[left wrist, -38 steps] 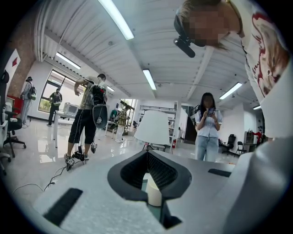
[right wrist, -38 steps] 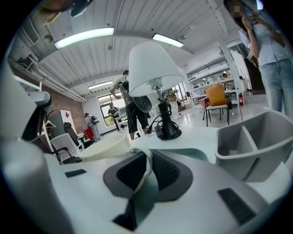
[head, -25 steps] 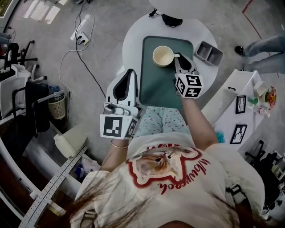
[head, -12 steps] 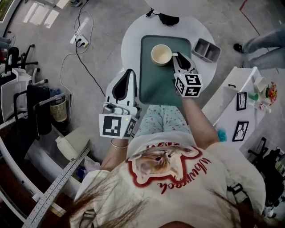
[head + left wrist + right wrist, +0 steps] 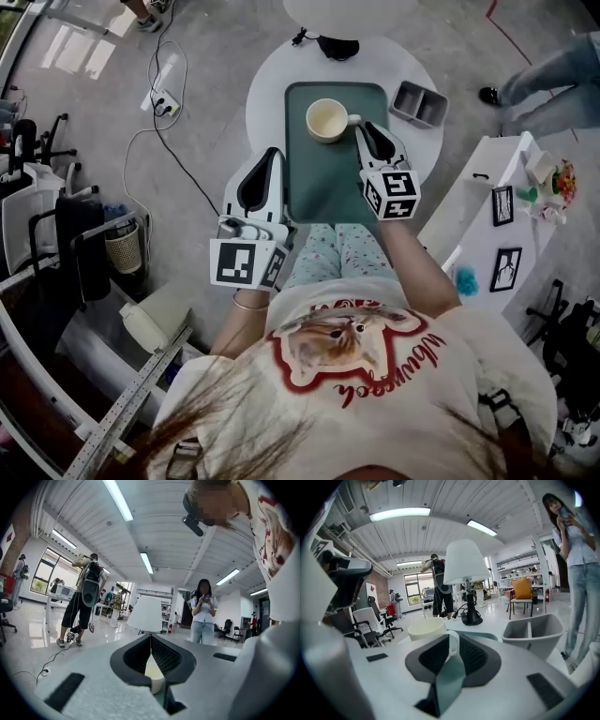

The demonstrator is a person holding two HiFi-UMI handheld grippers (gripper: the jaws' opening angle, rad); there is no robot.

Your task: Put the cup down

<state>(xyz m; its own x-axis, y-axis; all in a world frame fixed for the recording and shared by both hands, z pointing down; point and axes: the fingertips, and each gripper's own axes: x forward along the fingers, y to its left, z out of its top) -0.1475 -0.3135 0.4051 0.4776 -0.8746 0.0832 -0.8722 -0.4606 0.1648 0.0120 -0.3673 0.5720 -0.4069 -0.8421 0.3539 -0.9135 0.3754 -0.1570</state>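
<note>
A cream cup [image 5: 326,120] stands upright on the green tray [image 5: 333,183], its handle [image 5: 353,118] pointing right. My right gripper [image 5: 362,129] is open just below and right of that handle, with nothing clamped. In the right gripper view the cup [image 5: 425,629] is left of centre, and its handle [image 5: 454,644] shows in the gap just ahead of the right gripper [image 5: 453,640]. My left gripper [image 5: 277,150] hangs shut and empty off the table's left edge. In its own view the left gripper [image 5: 151,637] has its tips touching.
The tray lies on a round white table [image 5: 267,103]. A grey two-compartment bin [image 5: 419,103] sits right of the tray, and a lamp base [image 5: 337,44] behind it. A white shelf with picture frames [image 5: 487,206] stands at the right, and a bystander's legs [image 5: 553,75] are beyond it.
The right gripper has drawn back a little from the cup, so the handle now shows in the head view. The cup stays put on the tray. The left gripper has not moved.
</note>
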